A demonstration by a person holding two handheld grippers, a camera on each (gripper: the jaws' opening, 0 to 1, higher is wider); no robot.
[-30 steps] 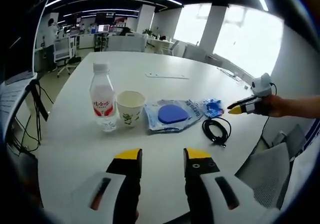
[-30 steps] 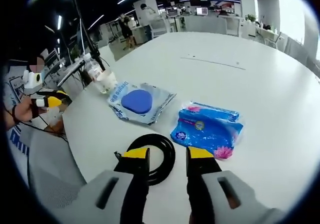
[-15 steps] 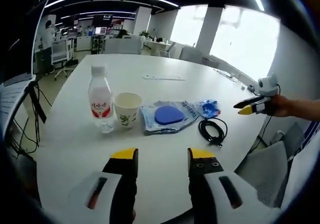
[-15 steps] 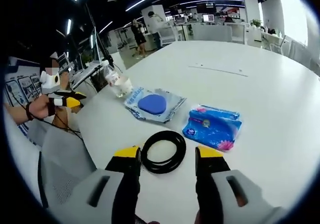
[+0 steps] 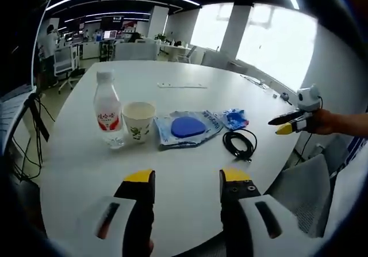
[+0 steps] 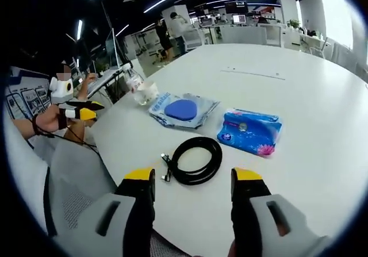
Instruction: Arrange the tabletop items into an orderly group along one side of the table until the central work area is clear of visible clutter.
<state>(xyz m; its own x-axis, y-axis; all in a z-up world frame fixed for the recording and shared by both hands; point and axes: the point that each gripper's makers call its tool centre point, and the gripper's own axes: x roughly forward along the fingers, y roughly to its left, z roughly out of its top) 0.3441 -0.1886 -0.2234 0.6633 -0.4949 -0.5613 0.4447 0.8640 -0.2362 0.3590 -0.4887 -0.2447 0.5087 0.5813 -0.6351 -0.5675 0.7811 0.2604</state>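
1. One bottle (image 5: 108, 116), one paper cup (image 5: 138, 121), one clear bag (image 5: 187, 128), one blue tissue pack (image 6: 250, 131) and one black cable coil (image 6: 195, 160) lie in a row on the white desk (image 5: 172, 176).
2. The bag holds a blue disc (image 5: 187, 126); I cannot tell what the cup holds.
3. Left gripper (image 5: 187, 179) and right gripper (image 6: 192, 179): fingers spread wide, holding nothing.

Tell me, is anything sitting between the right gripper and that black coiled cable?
Nothing visible. In the right gripper view, only bare white table lies between the open right gripper and the black cable. The blue tissue pack sits beyond it, off to the side.
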